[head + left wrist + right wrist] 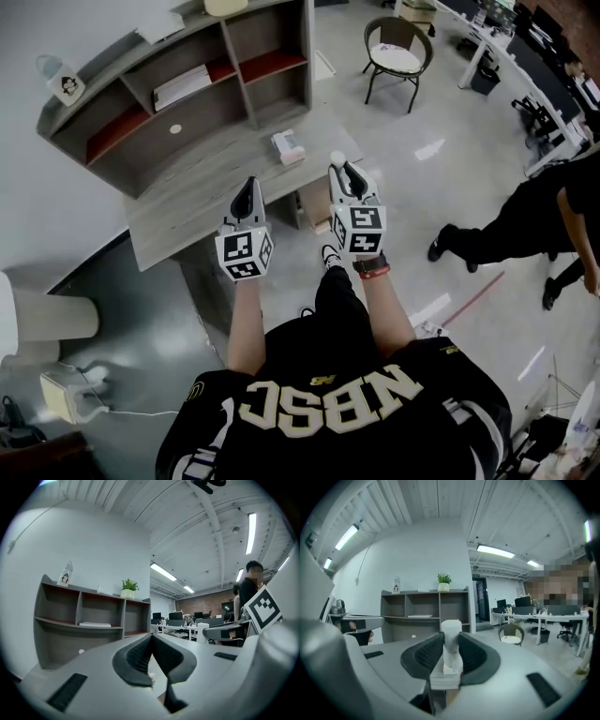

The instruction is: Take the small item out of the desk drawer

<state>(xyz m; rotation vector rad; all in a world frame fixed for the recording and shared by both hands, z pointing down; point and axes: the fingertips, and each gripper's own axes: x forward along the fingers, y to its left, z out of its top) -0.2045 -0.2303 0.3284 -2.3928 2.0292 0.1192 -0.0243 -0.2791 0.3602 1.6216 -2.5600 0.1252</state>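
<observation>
My right gripper (339, 171) is held over the near edge of the grey desk (202, 192), shut on a small white cylinder-like item (337, 158). In the right gripper view the white item (451, 641) stands upright between the two dark pads (426, 656), its top poking above them. My left gripper (248, 186) hovers over the desk a little to the left, and its pads (136, 656) meet with nothing between them. Below the desk edge, between the grippers, I see a brown drawer unit (314, 203); I cannot tell whether a drawer is open.
A grey shelf unit (178, 84) stands at the desk's back with flat white things on its shelves. A white box (288, 146) lies on the desk just beyond the grippers. A chair (397, 58) stands further off. A person in black (525, 220) walks at the right.
</observation>
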